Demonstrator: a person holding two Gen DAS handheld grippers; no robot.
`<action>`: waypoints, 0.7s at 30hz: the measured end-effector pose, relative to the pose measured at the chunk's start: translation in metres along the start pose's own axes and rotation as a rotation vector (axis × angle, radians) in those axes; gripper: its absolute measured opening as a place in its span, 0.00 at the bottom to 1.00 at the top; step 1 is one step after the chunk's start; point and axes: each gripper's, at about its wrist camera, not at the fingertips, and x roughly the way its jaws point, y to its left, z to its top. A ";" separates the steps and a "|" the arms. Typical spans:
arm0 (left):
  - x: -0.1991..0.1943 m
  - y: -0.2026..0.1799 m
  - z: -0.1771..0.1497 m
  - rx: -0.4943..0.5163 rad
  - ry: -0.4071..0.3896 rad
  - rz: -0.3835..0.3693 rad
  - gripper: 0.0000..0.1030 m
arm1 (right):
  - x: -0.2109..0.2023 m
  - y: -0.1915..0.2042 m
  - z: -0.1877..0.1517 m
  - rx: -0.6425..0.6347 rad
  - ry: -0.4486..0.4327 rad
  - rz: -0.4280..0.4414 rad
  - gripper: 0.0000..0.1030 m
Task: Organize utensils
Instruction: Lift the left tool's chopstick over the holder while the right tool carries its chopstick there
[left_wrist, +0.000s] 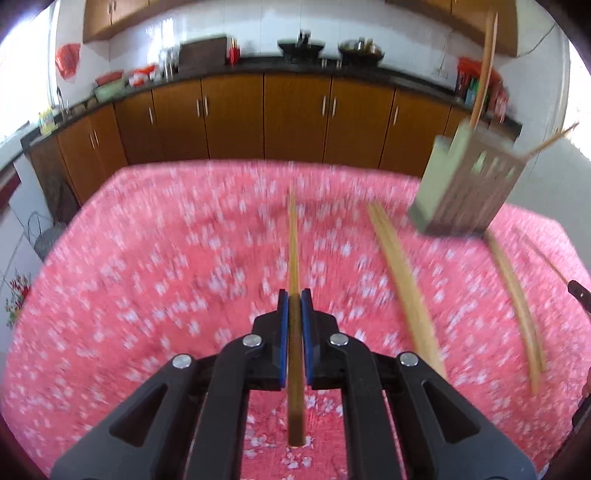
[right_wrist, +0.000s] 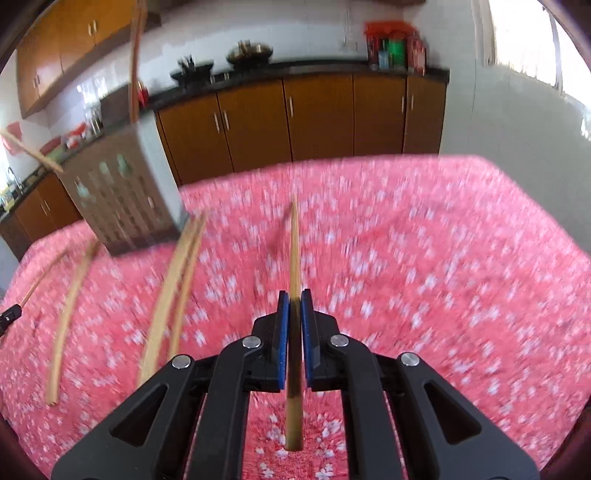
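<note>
Two grippers (left_wrist: 295, 295) (right_wrist: 294, 295), one chopstick (left_wrist: 294, 254) (right_wrist: 294, 251) each.

right gripper (right_wrist: 294, 295) clamping chopstick (right_wrist: 294, 251), slotted holder (right_wrist: 125, 184)

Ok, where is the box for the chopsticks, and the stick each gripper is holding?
Chopstick holder (left_wrist: 461, 192): left wrist view, on its slatted front wall.
Left gripper's chopstick (left_wrist: 293, 236): left wrist view, on the shaft ahead of the pads.
Right gripper's chopstick (right_wrist: 294, 243): right wrist view, on the shaft ahead of the pads.
</note>
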 end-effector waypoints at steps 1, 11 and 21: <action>-0.008 -0.001 0.006 -0.001 -0.026 -0.003 0.08 | -0.009 0.001 0.006 -0.002 -0.032 0.000 0.08; -0.069 -0.007 0.070 -0.023 -0.205 -0.086 0.08 | -0.060 0.006 0.059 -0.002 -0.229 0.034 0.08; -0.114 -0.038 0.094 0.020 -0.250 -0.231 0.08 | -0.097 0.014 0.091 0.028 -0.282 0.175 0.07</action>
